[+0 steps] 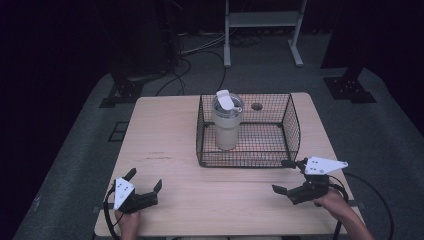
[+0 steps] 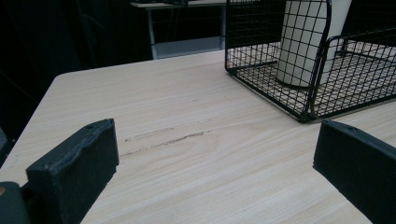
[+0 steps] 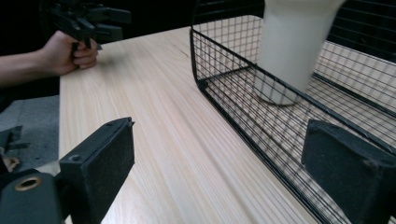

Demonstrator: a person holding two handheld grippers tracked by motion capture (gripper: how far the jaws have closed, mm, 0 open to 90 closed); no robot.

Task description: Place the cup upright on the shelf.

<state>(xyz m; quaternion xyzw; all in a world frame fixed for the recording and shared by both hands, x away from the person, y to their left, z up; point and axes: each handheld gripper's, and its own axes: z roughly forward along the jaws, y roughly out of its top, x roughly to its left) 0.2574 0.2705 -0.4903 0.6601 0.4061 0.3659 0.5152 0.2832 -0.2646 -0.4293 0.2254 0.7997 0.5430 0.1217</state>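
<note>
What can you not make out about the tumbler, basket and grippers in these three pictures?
- Tumbler: top cut off by the frame edge in both gripper views; blurred in the right gripper view.
- Basket: far side cut off there.
- Dark round mark behind: too small to identify.

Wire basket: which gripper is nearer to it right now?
Right. The right gripper sits just off the wire basket at its near right corner; the left gripper is farther back toward the table's near left.

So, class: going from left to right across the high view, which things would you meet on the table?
Left gripper → tumbler, standing in the wire basket → right gripper.
</note>
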